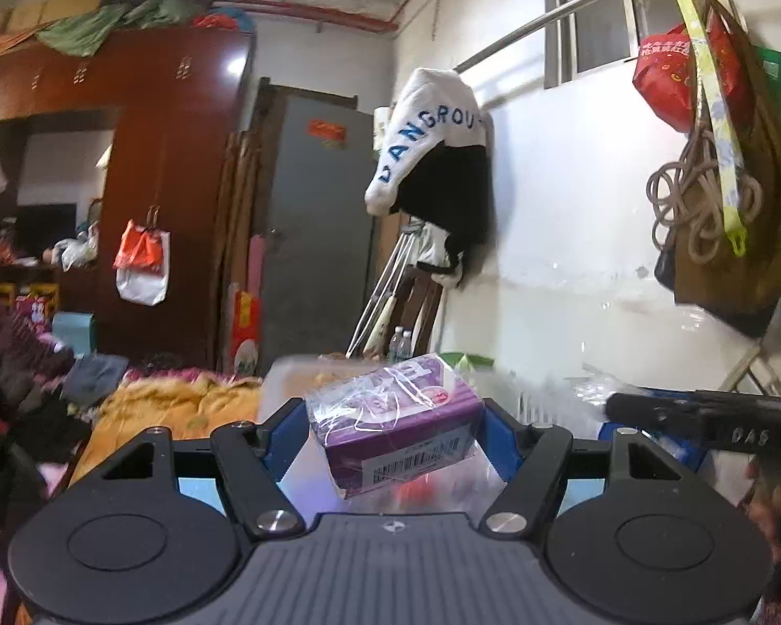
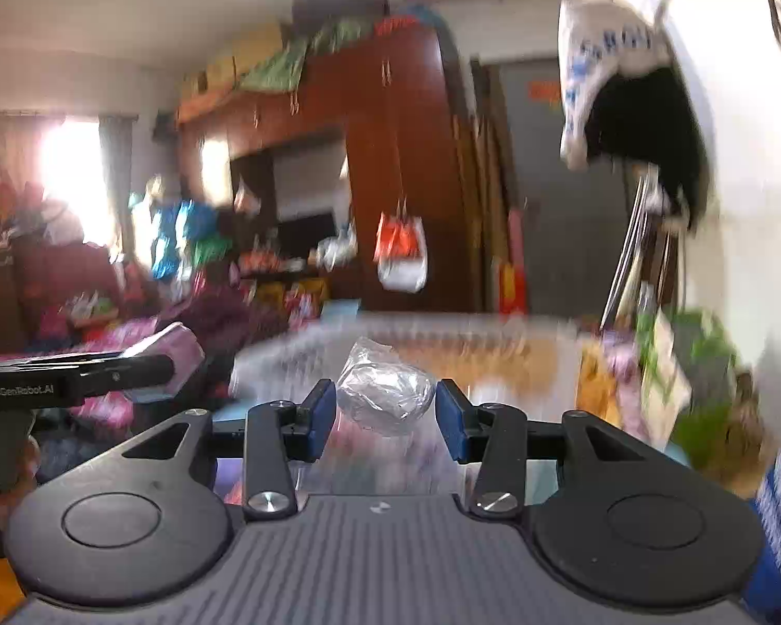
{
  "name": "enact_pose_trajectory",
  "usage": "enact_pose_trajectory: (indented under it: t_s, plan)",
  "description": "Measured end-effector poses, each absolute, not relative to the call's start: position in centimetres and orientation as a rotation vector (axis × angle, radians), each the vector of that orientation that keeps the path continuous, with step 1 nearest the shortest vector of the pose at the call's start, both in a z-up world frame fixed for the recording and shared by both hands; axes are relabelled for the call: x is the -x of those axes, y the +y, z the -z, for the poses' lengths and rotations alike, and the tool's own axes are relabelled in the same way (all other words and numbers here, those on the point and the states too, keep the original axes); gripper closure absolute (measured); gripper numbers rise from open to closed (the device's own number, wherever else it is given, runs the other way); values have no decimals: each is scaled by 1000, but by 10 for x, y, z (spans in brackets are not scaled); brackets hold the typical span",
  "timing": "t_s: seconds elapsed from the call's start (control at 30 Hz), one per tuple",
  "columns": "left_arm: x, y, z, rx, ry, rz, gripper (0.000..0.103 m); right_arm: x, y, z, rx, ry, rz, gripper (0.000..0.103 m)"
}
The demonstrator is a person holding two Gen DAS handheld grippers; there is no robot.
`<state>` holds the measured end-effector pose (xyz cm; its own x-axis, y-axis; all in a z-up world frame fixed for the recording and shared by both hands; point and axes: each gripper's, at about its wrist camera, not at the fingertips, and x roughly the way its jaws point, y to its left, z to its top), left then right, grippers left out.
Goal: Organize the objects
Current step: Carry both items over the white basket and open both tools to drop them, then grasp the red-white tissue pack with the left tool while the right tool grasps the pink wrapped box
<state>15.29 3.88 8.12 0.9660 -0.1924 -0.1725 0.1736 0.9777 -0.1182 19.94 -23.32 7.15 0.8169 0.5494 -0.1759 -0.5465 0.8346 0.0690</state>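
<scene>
- Two items in hand, one per gripper, both raised above a clear plastic storage bin (image 1: 278,380) that sits among bedding and clutter.
- Item one: purple carton (image 1: 398,427), rectangular, wrapped in loose clear film, barcode panel facing the camera. Location: between the blue pads of the left gripper (image 1: 390,442), tilted with one corner down. Pads press on its two opposite side faces, so the tool is clamped on it.
- Handling, carton: judged light and fairly stiff, a paperboard shell that would dent under hard squeezing. The film is glossy and wrinkled, probably slippery, and could let the carton slide or rotate in the pads, as its tilt suggests. Best hold is across the flat side faces near the middle, on board rather than on slack film.
- Item two: crumpled clear plastic bag (image 2: 385,390), contents not legible. Location: just ahead of the right gripper (image 2: 385,414), bulging between its blue pads.
- Tool state, right: jaws partly closed; motion blur leaves it unclear whether the pads actually pinch the bag or only flank it.
- Handling, bag: judged very light, soft, shapeless and slick; it would collapse rather than resist. Gather a bunched fold or the twisted neck, not the rounded belly.
- Risk note: either item could slip out while carried; the bin below would likely catch a drop.
</scene>
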Motion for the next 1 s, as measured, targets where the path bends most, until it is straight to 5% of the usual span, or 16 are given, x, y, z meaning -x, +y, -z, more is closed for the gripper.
enact_pose_trajectory:
  t_s: [0.43,0.47,0.53,0.6,0.73,1.0]
  plan:
    - [-279,14,-79,51,386,89,28,-291,-185,-73,114,309,-562,54]
    - [-279,16,-77,48,388,76,28,-290,-185,-72,115,295,-538,50]
    - [-270,23,-74,62,378,72,26,-272,-194,-72,96,238,-485,12]
    - [-249,28,-73,54,345,82,23,-248,-206,-70,71,170,-494,0]
    - [-210,33,-72,58,273,121,12,-214,-222,-59,29,187,-557,0]
    - [-159,37,-26,79,328,125,12,-182,-211,4,-4,393,-685,0]
